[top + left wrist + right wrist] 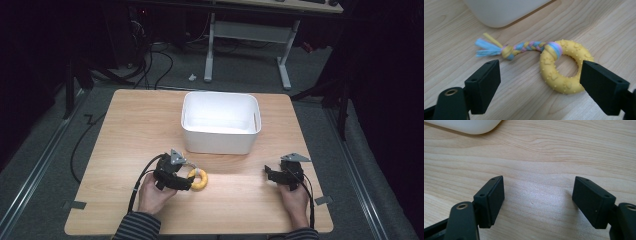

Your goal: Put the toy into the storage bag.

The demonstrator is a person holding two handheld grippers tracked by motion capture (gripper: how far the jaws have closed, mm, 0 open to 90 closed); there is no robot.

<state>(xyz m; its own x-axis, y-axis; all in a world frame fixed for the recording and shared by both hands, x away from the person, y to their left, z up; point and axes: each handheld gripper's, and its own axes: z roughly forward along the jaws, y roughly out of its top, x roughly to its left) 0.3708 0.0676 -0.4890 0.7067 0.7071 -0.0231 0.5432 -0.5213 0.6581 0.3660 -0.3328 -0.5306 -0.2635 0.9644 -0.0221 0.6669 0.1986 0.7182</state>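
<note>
Tabletop (pixel 125 130) carries a yellow ring toy (pixel 564 67) with a braided tail, lying flat just ahead of the left tool (pixel 540 82), between its wide jaws and untouched, while the right tool (pixel 537 202) gapes empty.

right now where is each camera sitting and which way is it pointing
High view: fixed above the person's side, facing forward and down on the table; both hands and striped sleeves enter from the bottom, holding the left gripper and right gripper.
Left gripper view: rides the left gripper, looking along its open jaws at the yellow ring toy with its braided rope.
Right gripper view: rides the right gripper, looking along its open jaws at bare table.
Shared: all three show the white bin; the high and left gripper views share the toy.
</note>
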